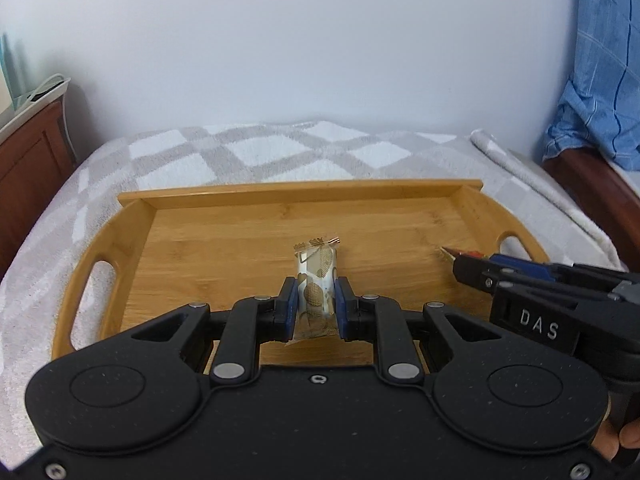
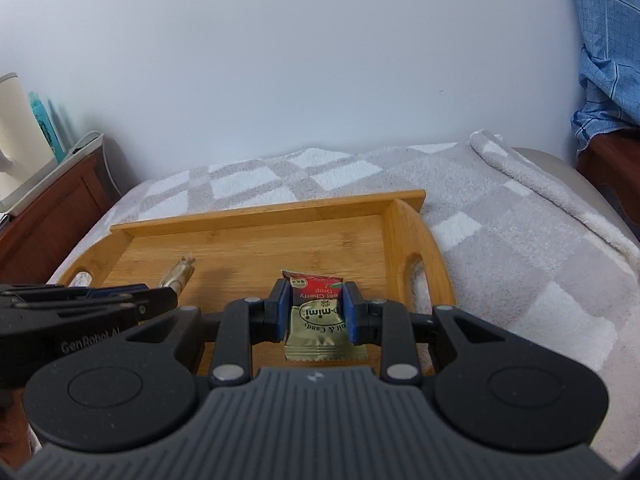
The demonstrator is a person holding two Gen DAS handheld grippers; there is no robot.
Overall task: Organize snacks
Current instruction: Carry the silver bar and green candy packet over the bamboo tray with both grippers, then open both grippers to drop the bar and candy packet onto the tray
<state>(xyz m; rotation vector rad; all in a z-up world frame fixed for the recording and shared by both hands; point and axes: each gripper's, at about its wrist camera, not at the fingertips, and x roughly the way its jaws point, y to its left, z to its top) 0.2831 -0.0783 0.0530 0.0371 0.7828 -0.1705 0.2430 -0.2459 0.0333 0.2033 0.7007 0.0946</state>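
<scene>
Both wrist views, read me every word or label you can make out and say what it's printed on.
"DAS": right hand-held gripper, black body.
"GenRobot AI": left hand-held gripper, black body.
"Cherry Drop", "mimi", "Candy", upside down, partly hidden: red and gold candy sachet.
Cream wrapped snack with brown print: no readable text.

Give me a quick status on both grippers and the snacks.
Left hand-held gripper shut on white-gold snack. Right hand-held gripper shut on red-gold candy packet. Both over wooden tray; nothing blocking.
</scene>
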